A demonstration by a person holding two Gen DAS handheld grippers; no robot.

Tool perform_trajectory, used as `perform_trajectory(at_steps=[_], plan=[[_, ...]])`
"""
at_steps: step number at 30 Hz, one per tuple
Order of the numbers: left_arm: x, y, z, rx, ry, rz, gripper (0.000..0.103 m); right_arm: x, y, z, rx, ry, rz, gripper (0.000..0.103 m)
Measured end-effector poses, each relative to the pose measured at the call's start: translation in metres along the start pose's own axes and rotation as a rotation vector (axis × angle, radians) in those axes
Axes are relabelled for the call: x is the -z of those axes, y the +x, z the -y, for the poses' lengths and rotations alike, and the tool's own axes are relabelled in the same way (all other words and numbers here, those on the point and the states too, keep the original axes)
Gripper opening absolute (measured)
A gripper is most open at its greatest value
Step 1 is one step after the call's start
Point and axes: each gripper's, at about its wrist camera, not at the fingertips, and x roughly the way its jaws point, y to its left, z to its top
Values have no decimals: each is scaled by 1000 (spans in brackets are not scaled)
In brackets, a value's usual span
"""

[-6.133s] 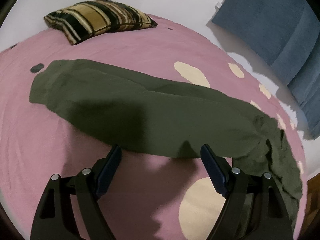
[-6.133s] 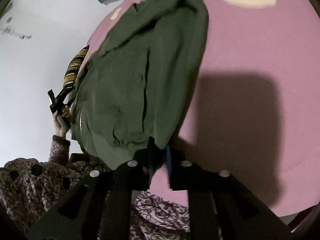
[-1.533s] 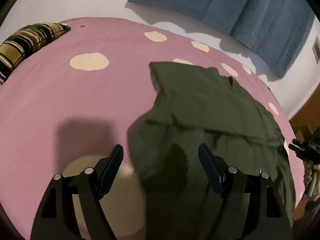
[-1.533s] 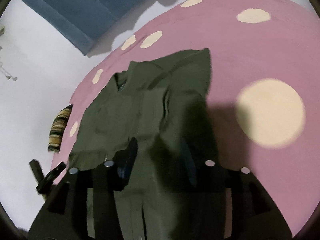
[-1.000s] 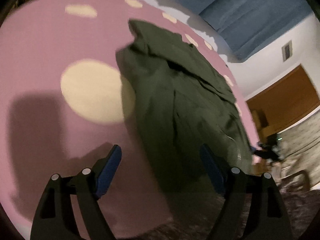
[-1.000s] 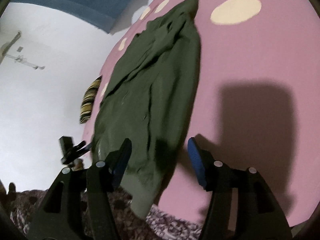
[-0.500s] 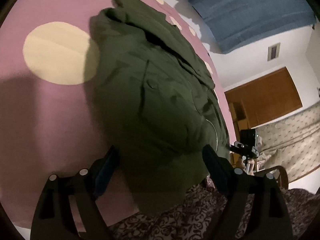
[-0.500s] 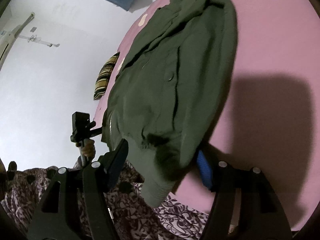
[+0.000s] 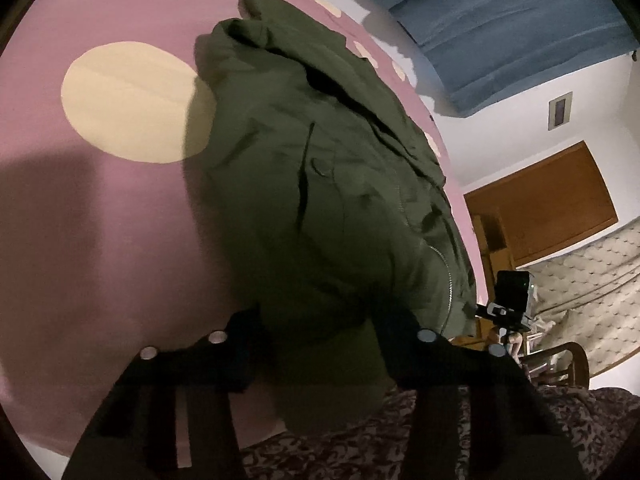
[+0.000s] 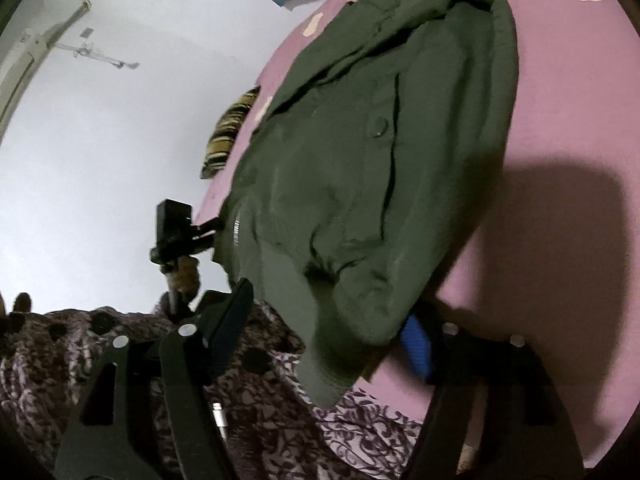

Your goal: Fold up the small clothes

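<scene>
We hold both grippers at the jacket's hem.

In the left wrist view the green jacket (image 9: 328, 184) fills the middle, lying on the pink spread (image 9: 100, 208). Our left gripper (image 9: 316, 340) has just been closing, its jaws tight on the ribbed hem at bottom centre. In the right wrist view our right gripper (image 10: 328, 320) stands apart, the hem hanging between its fingers, unclamped.
</scene>
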Motion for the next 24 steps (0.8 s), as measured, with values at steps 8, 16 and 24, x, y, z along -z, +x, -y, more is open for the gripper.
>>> perform_trajectory(at_steps=[8,16,24], plan=[[0,0,2,-11,22,7,51,-1,-20,16,23,63,39,60],[0,-2,5,-51,40,1,44,6,0,-2,48,-9,-6,41],[-5,-9,20,-21,94,2,21,4,-12,-3,-27,42,89,13]])
